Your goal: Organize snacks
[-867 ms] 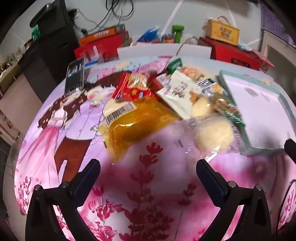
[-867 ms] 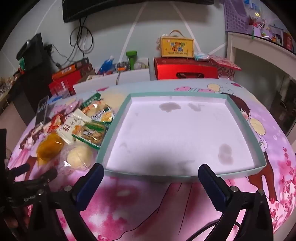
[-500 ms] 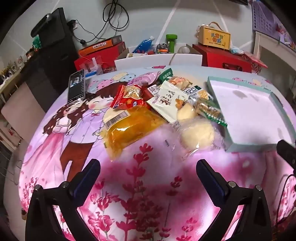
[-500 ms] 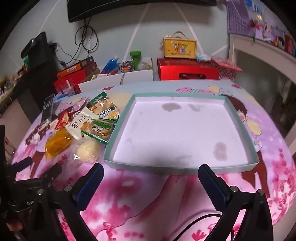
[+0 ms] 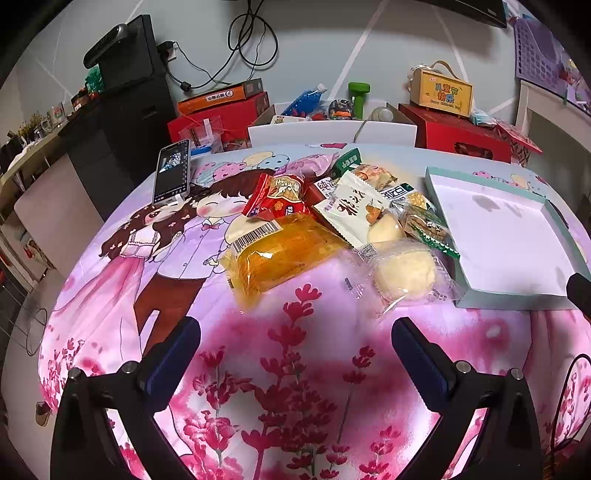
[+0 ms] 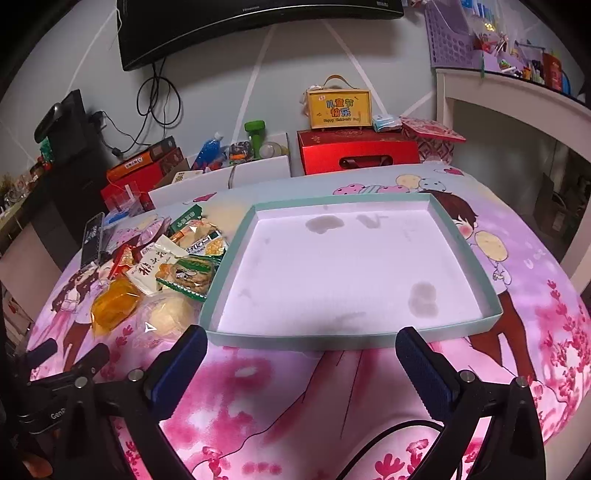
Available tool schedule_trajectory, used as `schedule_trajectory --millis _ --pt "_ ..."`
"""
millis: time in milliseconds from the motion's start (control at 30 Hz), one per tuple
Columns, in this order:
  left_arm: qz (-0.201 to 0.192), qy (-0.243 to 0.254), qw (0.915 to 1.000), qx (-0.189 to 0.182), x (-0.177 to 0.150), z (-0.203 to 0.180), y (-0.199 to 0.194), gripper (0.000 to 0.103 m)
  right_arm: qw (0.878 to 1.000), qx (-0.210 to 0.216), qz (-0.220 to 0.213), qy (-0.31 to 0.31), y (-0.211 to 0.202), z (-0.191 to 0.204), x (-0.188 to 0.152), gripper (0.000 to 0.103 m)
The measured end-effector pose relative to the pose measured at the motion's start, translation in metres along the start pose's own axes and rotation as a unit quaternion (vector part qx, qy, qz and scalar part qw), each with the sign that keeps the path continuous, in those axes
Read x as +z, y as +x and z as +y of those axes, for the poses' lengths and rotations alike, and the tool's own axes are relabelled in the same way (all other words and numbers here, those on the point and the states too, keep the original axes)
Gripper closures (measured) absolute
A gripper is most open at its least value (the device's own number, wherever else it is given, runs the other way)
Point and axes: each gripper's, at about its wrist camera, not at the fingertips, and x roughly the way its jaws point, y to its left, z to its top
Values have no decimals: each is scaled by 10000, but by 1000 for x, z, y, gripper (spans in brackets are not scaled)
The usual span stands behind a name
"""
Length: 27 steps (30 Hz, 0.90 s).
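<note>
**0 snacks boxed so far**

All snack packets (image 5: 332,229) lie heaped on the worktop (image 5: 295,369) just left of the empty tray (image 6: 458,251). Left hand-held gripper (image 5: 295,354) and right hand-held gripper (image 6: 301,363) hover spread, holding nothing.

Pale grey wall (image 6: 295,66) behind, crossed by white diagonal lines. Black curved monitor (image 6: 258,26) at twelve o'clock, loose black cables (image 6: 159,107) beneath. Black cabinet (image 5: 129,110) at ten o'clock. White desk (image 6: 517,110) at two o'clock. Pink cartoon-printed cloth (image 5: 295,369) across the foreground.
</note>
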Motion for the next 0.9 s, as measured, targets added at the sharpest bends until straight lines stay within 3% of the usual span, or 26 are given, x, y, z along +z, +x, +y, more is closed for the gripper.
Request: schedule_trajectory --millis 900 --pt "-80 -220 9997 80 1 5 -6 0 9996 -263 92 -83 2 6 -12 0"
